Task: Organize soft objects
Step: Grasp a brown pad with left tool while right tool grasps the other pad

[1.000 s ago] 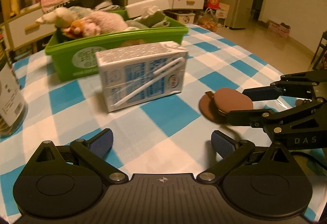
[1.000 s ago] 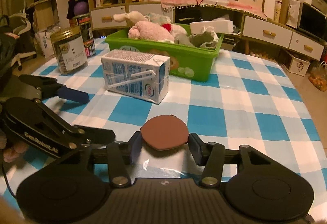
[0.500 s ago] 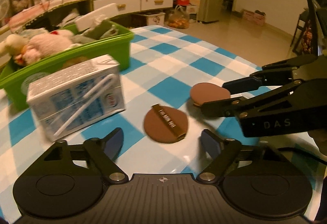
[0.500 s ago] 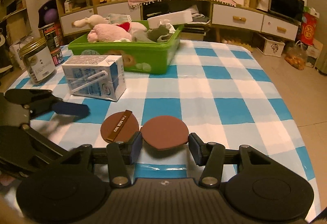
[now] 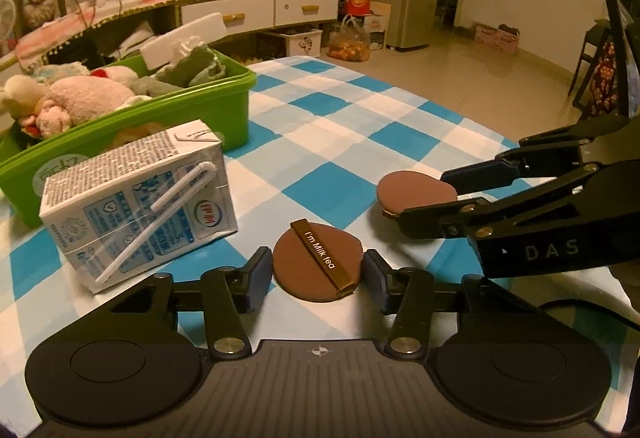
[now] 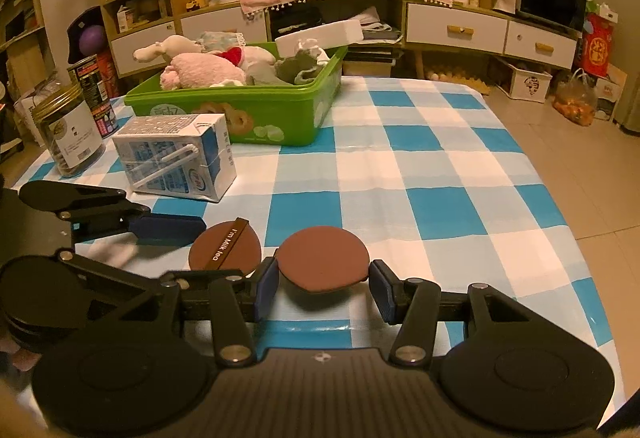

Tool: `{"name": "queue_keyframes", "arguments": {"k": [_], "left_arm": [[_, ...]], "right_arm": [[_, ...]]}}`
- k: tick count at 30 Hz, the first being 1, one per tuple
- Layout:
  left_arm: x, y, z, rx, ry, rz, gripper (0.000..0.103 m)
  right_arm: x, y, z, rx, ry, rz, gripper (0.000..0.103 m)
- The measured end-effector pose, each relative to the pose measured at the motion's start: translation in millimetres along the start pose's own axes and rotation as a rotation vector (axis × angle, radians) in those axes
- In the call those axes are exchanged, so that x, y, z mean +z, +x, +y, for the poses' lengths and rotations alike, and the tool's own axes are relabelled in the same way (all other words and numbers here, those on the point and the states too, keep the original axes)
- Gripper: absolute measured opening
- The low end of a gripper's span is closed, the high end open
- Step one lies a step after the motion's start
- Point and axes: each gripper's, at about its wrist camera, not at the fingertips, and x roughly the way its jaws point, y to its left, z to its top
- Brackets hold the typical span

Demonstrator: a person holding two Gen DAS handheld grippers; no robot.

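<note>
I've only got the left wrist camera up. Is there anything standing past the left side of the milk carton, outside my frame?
Observer: Yes. A gold-lidded jar stands just left of the milk carton.
Operator: Anything else over there?
Observer: A dark printed can stands right behind the jar.
Operator: I see the right gripper only side-on. Is its puff sitting centred?
Observer: In the right wrist view, the plain puff sits centred across the right gripper, with a pad at each edge.
</note>
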Motion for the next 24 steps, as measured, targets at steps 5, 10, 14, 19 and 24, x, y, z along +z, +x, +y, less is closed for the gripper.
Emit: {"name": "queue_keyframes", "arguments": {"k": [5, 10, 14, 19, 24], "left_arm": [[1, -4, 7, 0.028, -0.036, -0.002, 0.049], [1, -9, 14, 0.040, -0.063, -0.007, 0.048], [1, -15, 17, 0.043, -0.069, -0.014, 0.047], [-1, -23, 22, 0.045, -0.076, -0.022, 0.047], [-4, -32, 29, 0.053, -0.087, -0.031, 0.046]], "right_arm": [[-1, 0, 3, 0.001, -0.022, 0.004, 0.033], [-1, 1, 5, 0.002, -0.026, 0.003, 0.032], [0, 1, 6, 0.004, -0.027, 0.002, 0.033], [4, 1, 12, 0.011, -0.036, -0.001, 0.032], [6, 2, 17, 0.015, -0.040, -0.003, 0.032]]}}
